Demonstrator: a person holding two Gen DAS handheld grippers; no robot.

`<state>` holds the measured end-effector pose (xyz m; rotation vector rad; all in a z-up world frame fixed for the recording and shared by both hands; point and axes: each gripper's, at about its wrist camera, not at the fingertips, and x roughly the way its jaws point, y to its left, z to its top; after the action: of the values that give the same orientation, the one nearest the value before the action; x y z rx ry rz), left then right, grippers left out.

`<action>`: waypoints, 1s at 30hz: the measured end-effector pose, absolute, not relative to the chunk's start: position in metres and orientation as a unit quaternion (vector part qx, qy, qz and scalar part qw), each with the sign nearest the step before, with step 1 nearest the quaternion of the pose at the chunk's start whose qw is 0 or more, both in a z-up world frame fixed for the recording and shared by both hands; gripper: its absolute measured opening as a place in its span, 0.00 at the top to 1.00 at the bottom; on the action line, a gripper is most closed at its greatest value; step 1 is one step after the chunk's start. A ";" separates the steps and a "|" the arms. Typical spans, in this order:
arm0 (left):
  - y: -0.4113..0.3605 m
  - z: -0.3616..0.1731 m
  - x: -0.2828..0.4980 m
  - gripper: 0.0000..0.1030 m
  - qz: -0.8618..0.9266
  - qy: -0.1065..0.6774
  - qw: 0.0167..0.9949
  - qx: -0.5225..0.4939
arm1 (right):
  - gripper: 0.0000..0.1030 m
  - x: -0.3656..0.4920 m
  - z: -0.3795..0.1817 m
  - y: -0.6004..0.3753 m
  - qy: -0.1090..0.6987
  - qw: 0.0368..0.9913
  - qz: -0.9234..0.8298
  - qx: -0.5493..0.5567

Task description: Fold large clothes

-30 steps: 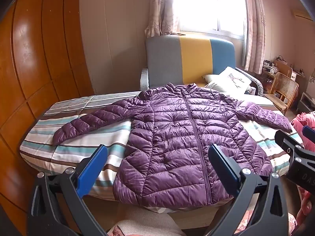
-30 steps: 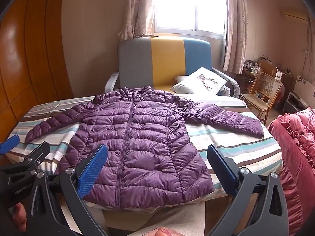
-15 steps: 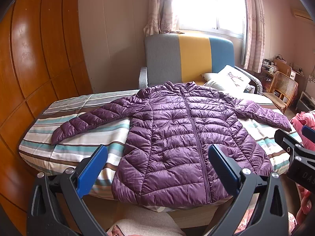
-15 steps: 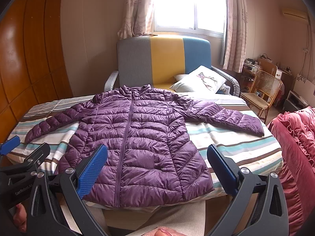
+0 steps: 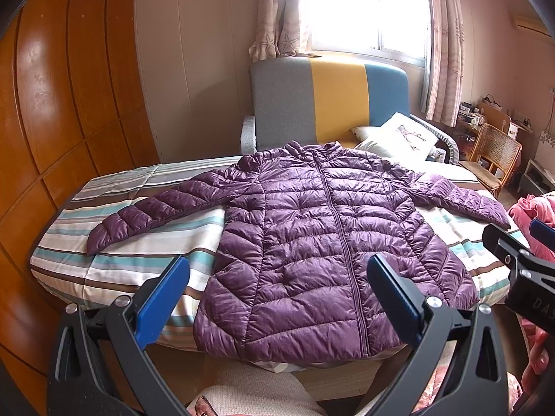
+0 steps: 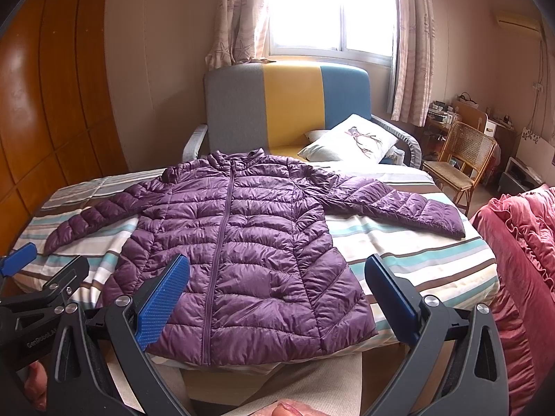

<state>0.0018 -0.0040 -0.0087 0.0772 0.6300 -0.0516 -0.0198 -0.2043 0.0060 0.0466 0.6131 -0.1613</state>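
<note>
A purple quilted puffer jacket (image 5: 312, 242) (image 6: 236, 249) lies flat and zipped on the striped bed (image 5: 145, 253) (image 6: 416, 260), collar toward the window, both sleeves spread out to the sides. Its hem hangs slightly over the near edge of the bed. My left gripper (image 5: 277, 298) is open, held above the near edge in front of the hem, touching nothing. My right gripper (image 6: 275, 298) is open too, at the same distance from the hem. The right gripper shows at the right edge of the left wrist view, the left gripper at the left edge of the right wrist view.
A grey, yellow and blue sofa (image 6: 288, 104) with a white pillow (image 6: 350, 138) stands behind the bed. Wooden wardrobe doors (image 5: 52, 104) line the left. A rattan chair (image 6: 461, 152) and a pink ruffled quilt (image 6: 520, 242) are on the right. A knee in light trousers (image 5: 249, 391) is below the grippers.
Both views have risen and tilted slightly, so the jacket sits a little lower in frame. Both grippers stay open; the jacket has not moved.
</note>
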 end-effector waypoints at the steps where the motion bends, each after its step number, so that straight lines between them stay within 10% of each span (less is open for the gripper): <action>1: -0.004 -0.009 0.002 0.02 -0.026 0.311 0.949 0.037 | 0.03 -0.020 0.006 -0.204 0.301 0.950 -0.080 0.023; 30: -0.005 -0.010 0.005 0.02 -0.032 0.319 0.946 0.038 | 0.03 -0.021 0.005 -0.208 0.303 0.949 -0.082 0.026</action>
<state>0.0047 -0.0045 -0.0101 0.0777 0.6498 -0.0659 -0.0206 -0.2082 0.0047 0.0522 0.6162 -0.1667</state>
